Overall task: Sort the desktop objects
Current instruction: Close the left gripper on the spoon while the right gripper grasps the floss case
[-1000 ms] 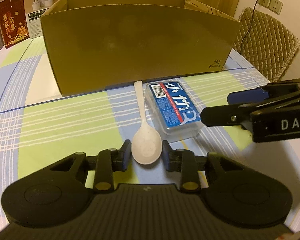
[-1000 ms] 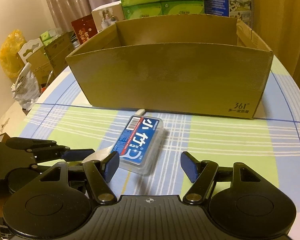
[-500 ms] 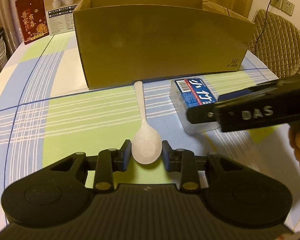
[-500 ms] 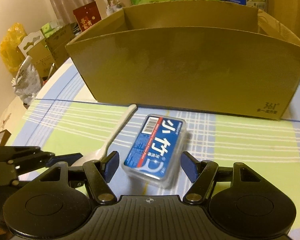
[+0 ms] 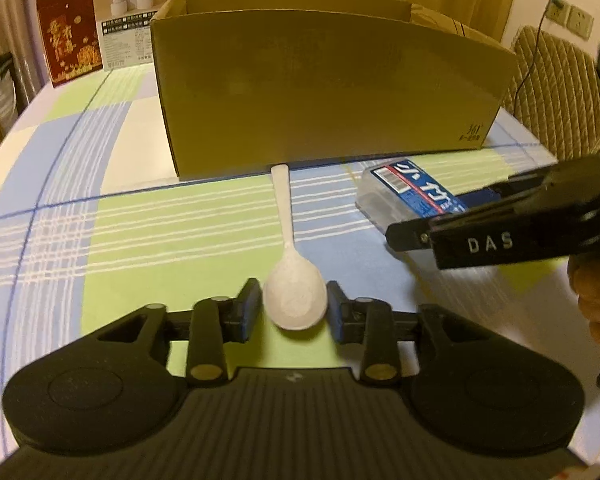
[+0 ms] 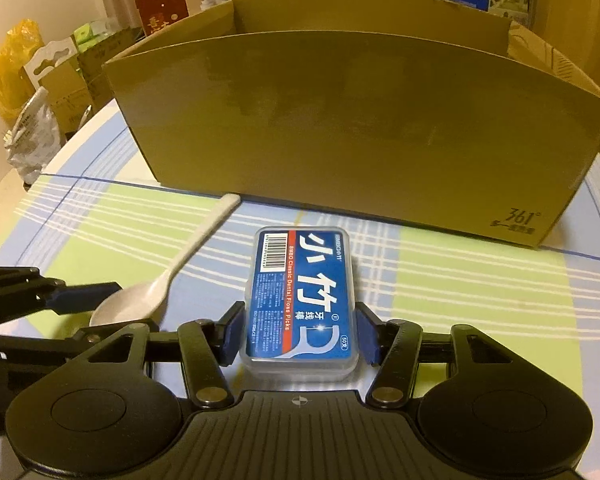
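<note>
I'm bracketing the white plastic spoon [image 5: 295,300] bowl with my left claw [image 5: 294,306], handle pointing at the brown cardboard box [image 5: 324,92]; my right claw [image 6: 300,334] is hugging the blue-labelled clear floss-pick case [image 6: 302,296] lengthwise. Can't tell if either's actually clamping yet.

Ahead of both your grippers, the tall brown cardboard box [image 6: 360,120] walls off the far side; its top is open. The white plastic spoon [image 5: 290,264] lies handle-first against the box foot, its bowl filling the gap of your left gripper [image 5: 294,308]. The clear floss-pick case with blue label [image 6: 302,300] fills your right gripper [image 6: 300,336]. Bare checked tablecloth [image 5: 140,232] lies open to your left, and more [image 6: 480,292] to your right.
</note>
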